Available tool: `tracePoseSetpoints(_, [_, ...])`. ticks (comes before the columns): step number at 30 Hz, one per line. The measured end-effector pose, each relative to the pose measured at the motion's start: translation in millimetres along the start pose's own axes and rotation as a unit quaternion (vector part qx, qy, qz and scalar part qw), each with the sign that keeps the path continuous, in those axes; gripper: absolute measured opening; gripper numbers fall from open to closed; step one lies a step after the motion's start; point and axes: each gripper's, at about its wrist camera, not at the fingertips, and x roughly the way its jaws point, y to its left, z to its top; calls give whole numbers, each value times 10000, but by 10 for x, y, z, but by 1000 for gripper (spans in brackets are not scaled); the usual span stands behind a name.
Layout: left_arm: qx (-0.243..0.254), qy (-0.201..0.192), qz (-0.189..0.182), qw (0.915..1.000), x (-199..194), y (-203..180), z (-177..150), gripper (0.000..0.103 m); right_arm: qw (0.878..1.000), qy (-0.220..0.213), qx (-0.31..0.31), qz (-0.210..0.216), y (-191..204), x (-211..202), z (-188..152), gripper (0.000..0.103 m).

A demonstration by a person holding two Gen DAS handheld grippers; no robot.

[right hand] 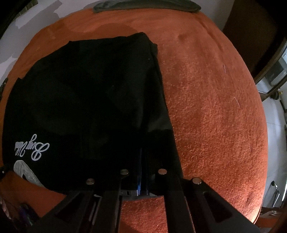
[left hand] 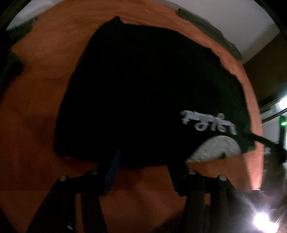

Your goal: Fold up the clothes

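Observation:
A black garment with white script lettering and a grey lining patch lies folded flat on an orange fabric surface. My left gripper hovers at its near edge, jaws apart, with the blue pad at the cloth's rim and no pinch visible. In the right wrist view the same garment fills the left half. My right gripper is shut, its blue pads pressed together on the garment's near right corner. The script lettering shows at lower left.
The orange surface stretches bare to the right of the garment. A grey-green cloth lies along the far edge, also seen as a grey-green cloth in the left view. Dark wooden furniture stands at right. A bright lamp glares lower right.

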Motion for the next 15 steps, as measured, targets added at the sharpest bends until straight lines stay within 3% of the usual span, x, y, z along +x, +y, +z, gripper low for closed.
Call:
tracePoseSetpoints(3, [-303, 437, -1233, 9909, -40, -95, -106, 63, 9999, 23, 12, 124, -13, 3, -25, 3])
tracePoseSetpoints(6, [-629, 545, -1844, 9793, 84, -234, -244, 67, 9997, 27, 39, 228, -39, 2, -54, 3])
tracePoseSetpoints(9, [-1539, 570, -1968, 9666, 372, -237, -285, 67, 9992, -8, 96, 385, -61, -38, -51, 3])
tracePoseSetpoints(12, [-2500, 502, -2081, 9443, 605, -151, -338, 67, 9969, -290, 76, 732, -58, -201, 0, 3])
tracePoseSetpoints(15, [-2870, 351, -2266, 9301, 677, -153, -336, 67, 9945, -564, -315, 828, 9, -413, 105, 3])
